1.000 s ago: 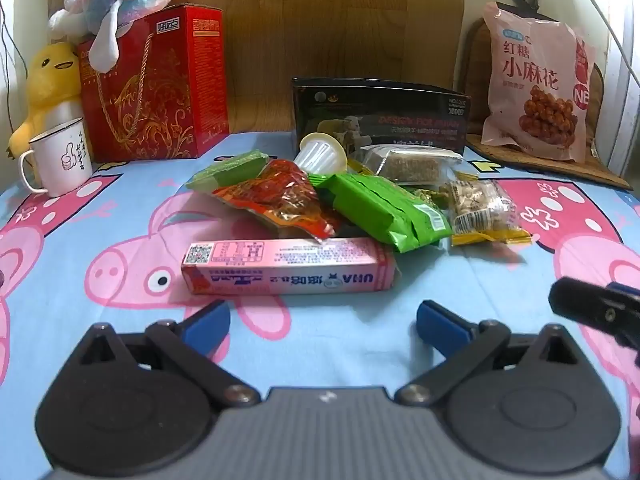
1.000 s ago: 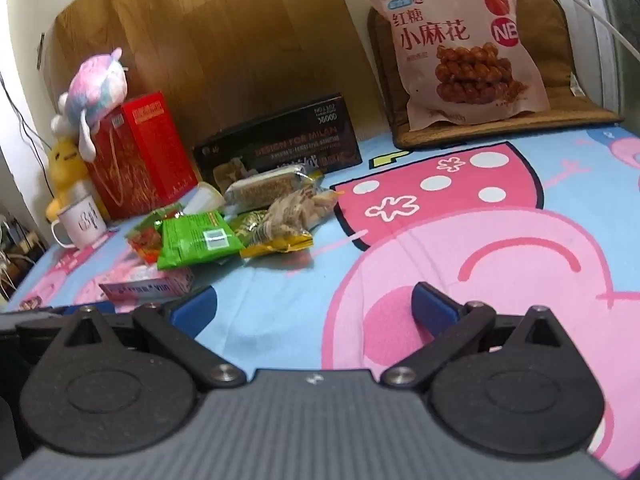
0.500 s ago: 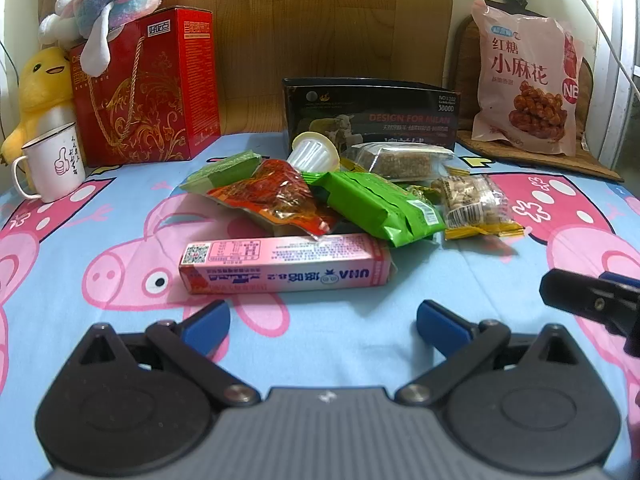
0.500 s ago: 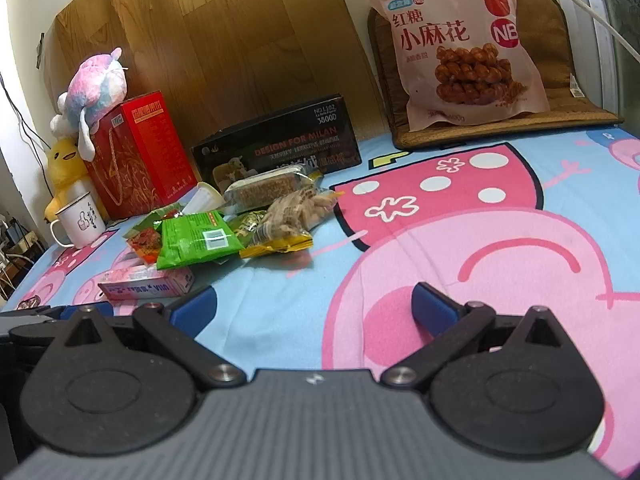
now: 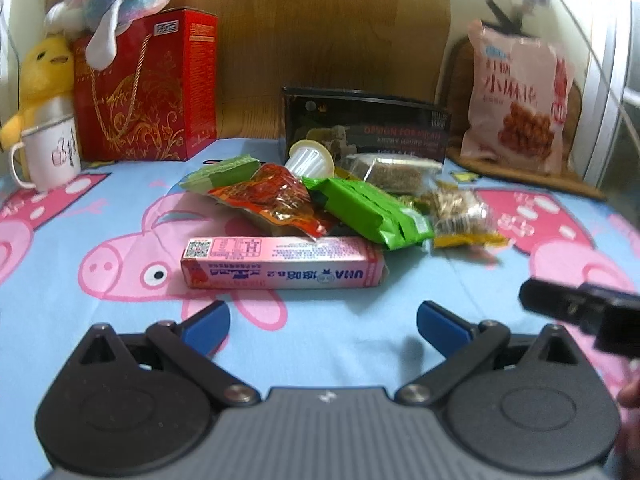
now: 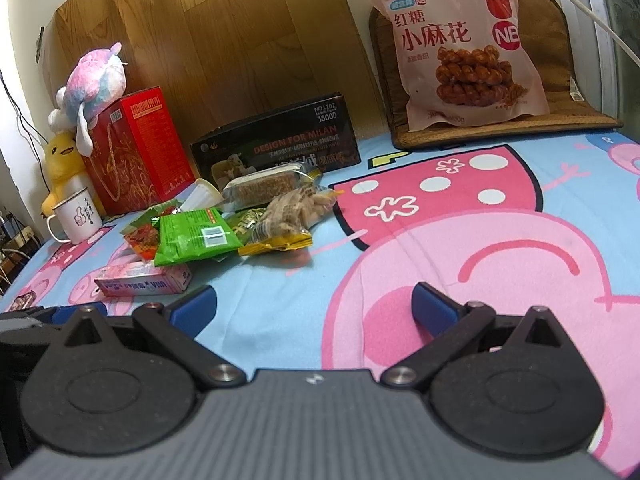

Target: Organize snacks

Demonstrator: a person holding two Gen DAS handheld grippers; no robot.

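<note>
A pile of snacks lies on the cartoon-pig cloth (image 5: 120, 216). A pink box (image 5: 280, 263) lies at the front, also in the right wrist view (image 6: 144, 279). Behind it are a red packet (image 5: 272, 198), a green packet (image 5: 372, 208), also in the right wrist view (image 6: 196, 234), a light green bar (image 5: 222, 170), a white cup (image 5: 310, 156), a clear-wrapped cake (image 5: 394, 170) and a nut packet (image 5: 460, 212). My left gripper (image 5: 322, 322) is open, just short of the pink box. My right gripper (image 6: 314, 306) is open and empty over bare cloth, right of the pile.
A black box (image 5: 366, 126) stands behind the pile. A red gift box (image 5: 146, 88) with plush toys and a white mug (image 5: 50, 154) stand at the back left. A big pink snack bag (image 6: 460, 48) leans on a brown cushion at the back right.
The left wrist view has shifted slightly toward the pile; the pink box sits a little nearer my left fingers. The right gripper has edged closer to the snacks. Both stay open.
</note>
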